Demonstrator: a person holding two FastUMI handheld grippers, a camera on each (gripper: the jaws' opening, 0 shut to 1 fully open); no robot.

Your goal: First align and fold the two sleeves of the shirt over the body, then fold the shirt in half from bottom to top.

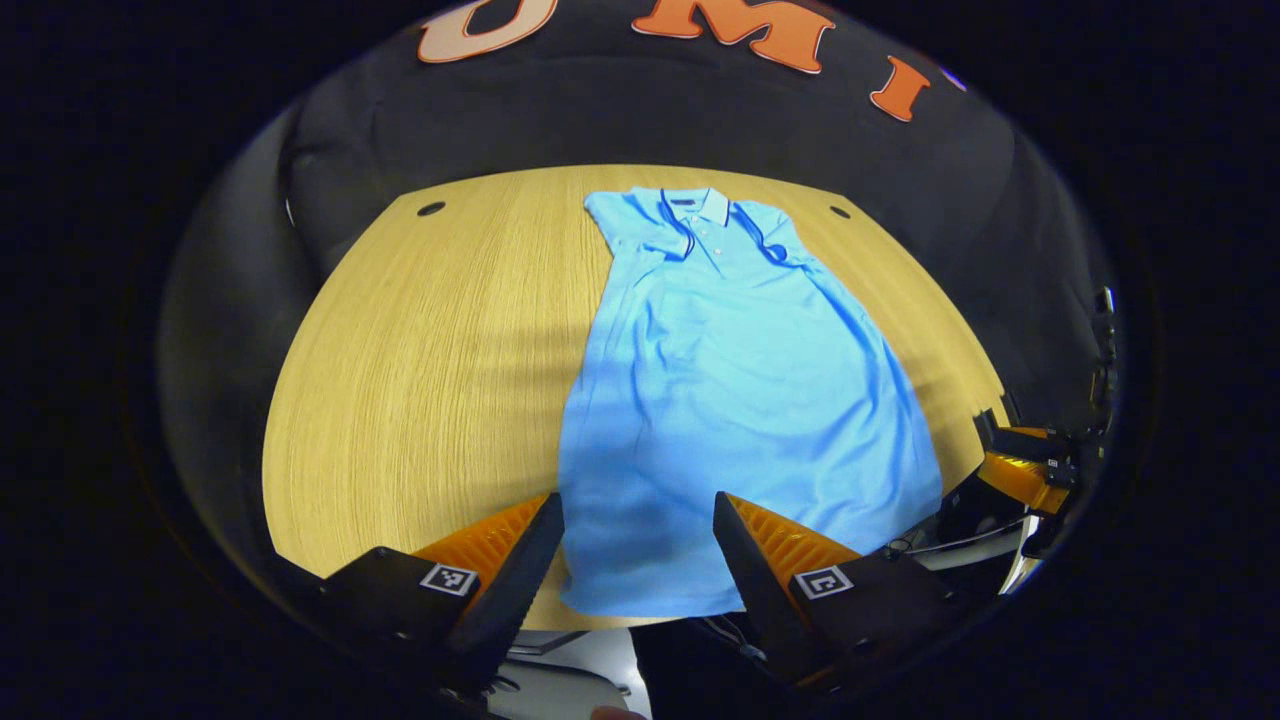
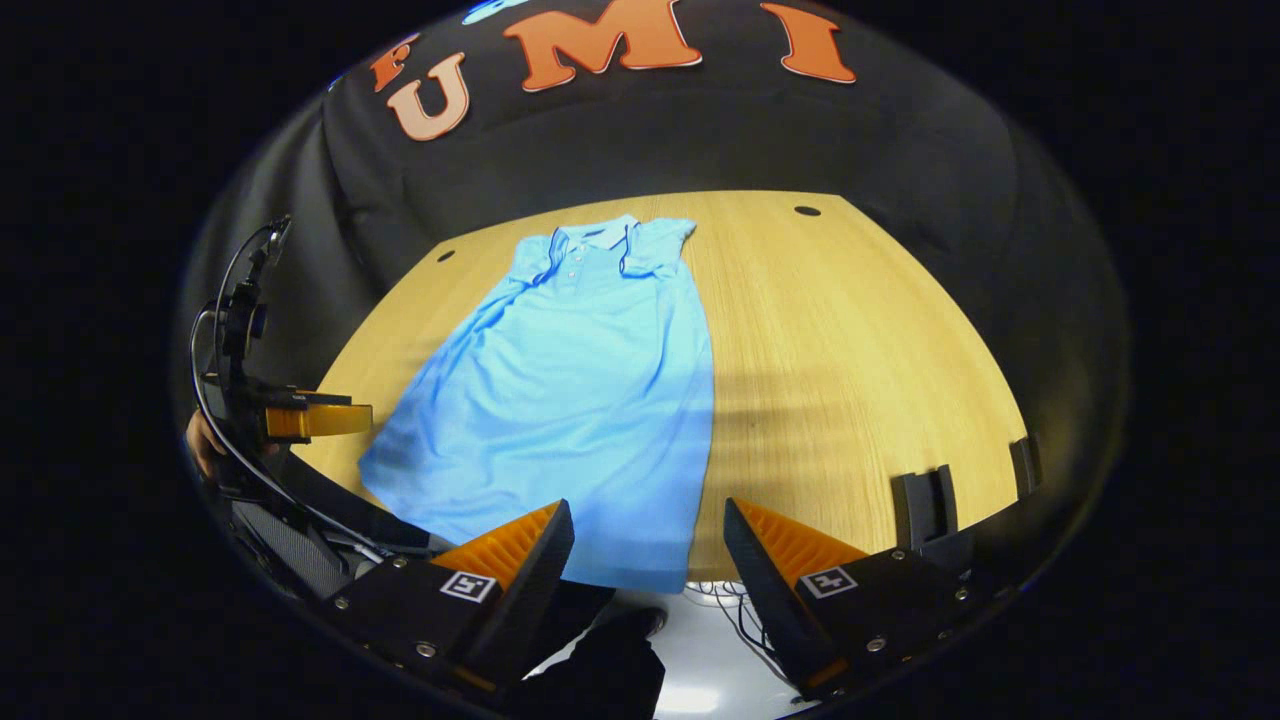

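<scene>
A light blue polo shirt point(image 1: 730, 400) lies flat on the wooden table point(image 1: 430, 350), collar point(image 1: 700, 205) at the far end and hem toward me. Both short sleeves point(image 1: 640, 228) sit folded in over the body near the collar. My left gripper point(image 1: 638, 530) hovers open over the shirt's near hem on its left part, touching nothing. In the right gripper view the shirt point(image 2: 570, 400) stretches away to the left, and my right gripper point(image 2: 648, 535) stands open over the hem's right corner. The left gripper point(image 2: 310, 420) also appears there, off the shirt's left edge.
Two small round holes point(image 1: 431, 208) point(image 1: 840, 211) mark the table's far corners. Black clips point(image 2: 925, 505) sit on the near right table edge. A hand point(image 2: 200, 440) and cables are at the left. Bare wood lies on both sides of the shirt.
</scene>
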